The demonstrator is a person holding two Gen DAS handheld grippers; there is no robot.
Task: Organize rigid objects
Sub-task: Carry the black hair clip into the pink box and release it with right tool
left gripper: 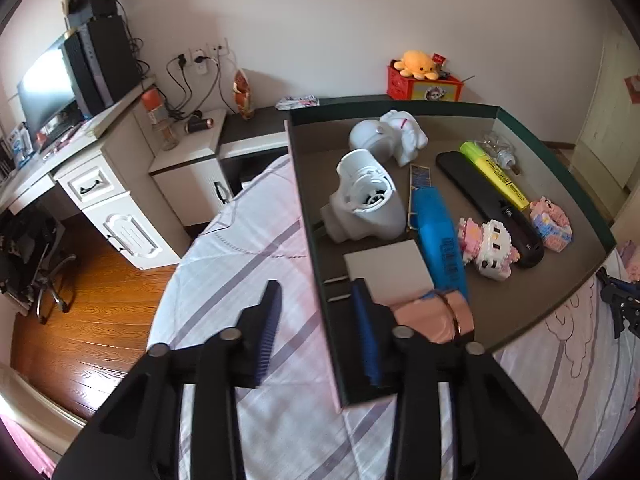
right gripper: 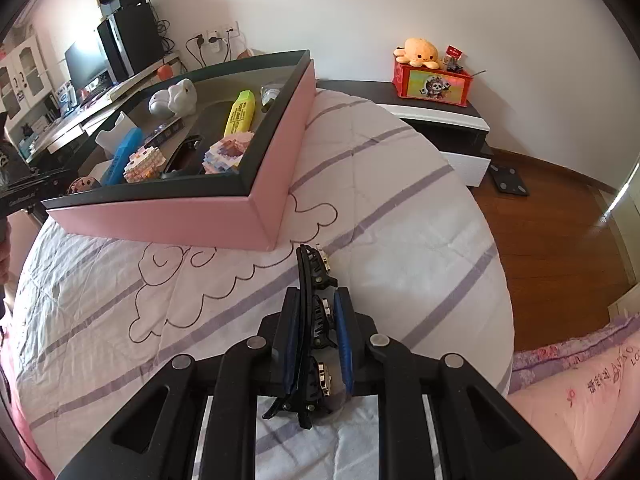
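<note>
Bedding with lilac stripes and a drawn cloud outline covers the bed [right gripper: 400, 208], and on it sits a shallow pink cardboard box with dark rim and grey-brown inside [left gripper: 316, 240].

The left hand-held gripper [left gripper: 320, 320] straddles the box's near-left wall: one blue-padded finger is outside over the sheet, the other inside the box, and the wall runs between them. Whether the pads press on the wall I cannot tell; they stand some way apart. A rose-gold shiny cylinder [left gripper: 440, 316] lies in the box just beside the inner finger.

Inside the box are a white plastic hair-dryer-like body [left gripper: 368, 204], a white rounded figurine [left gripper: 392, 136], a blue plastic bar [left gripper: 438, 236], a grey flat square card [left gripper: 386, 272], a pink-and-white brick-built toy figure [left gripper: 490, 248], a second pink brick-built toy [left gripper: 550, 222], a black long case [left gripper: 484, 196], a yellow highlighter pen [left gripper: 494, 174] and a small clear object at the far corner.

The right hand-held gripper [right gripper: 316, 336] is clenched on a black hair clip with metal-studded teeth [right gripper: 314, 320], held above the sheet just in front of the box's near corner, apart from it.

A red toy box with a yellow plush octopus [right gripper: 420, 54] on top stands on the low cabinet by the wall.
</note>
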